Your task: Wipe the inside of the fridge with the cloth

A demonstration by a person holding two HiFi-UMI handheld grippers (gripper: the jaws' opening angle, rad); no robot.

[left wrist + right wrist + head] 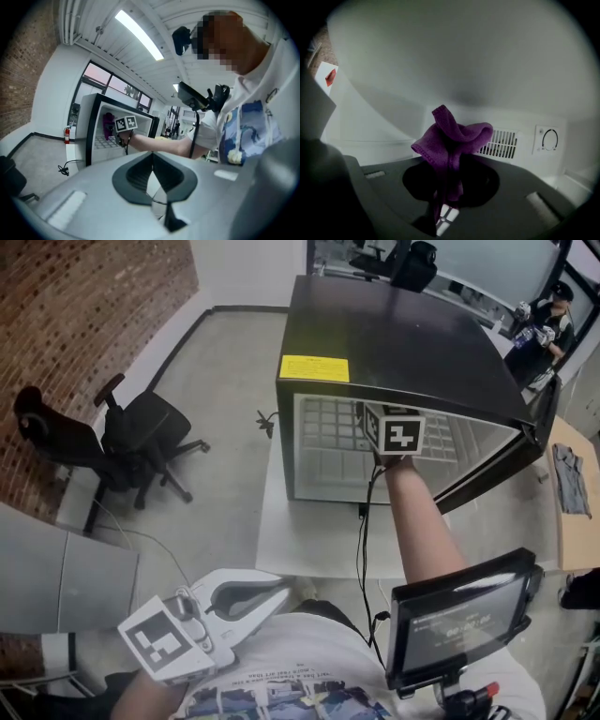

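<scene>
A black mini fridge [394, 343] stands on a white table [309, 545] with its door [497, 465] swung open to the right. My right arm reaches into the white interior, and only the marker cube [398, 432] shows at the opening. In the right gripper view, my right gripper [449, 164] is shut on a purple cloth [452, 136], which bunches up above the jaws in front of the back wall's vent [499, 143] and dial [549, 139]. My left gripper [284, 594] is held low by my chest, away from the fridge, shut on nothing [152, 158].
A black office chair [141, 442] stands on the floor to the left, by a brick wall. A screen on a mount [464, 620] sits at my lower right. A cable [361, 549] hangs from my right arm. A person [544, 329] sits at the far right.
</scene>
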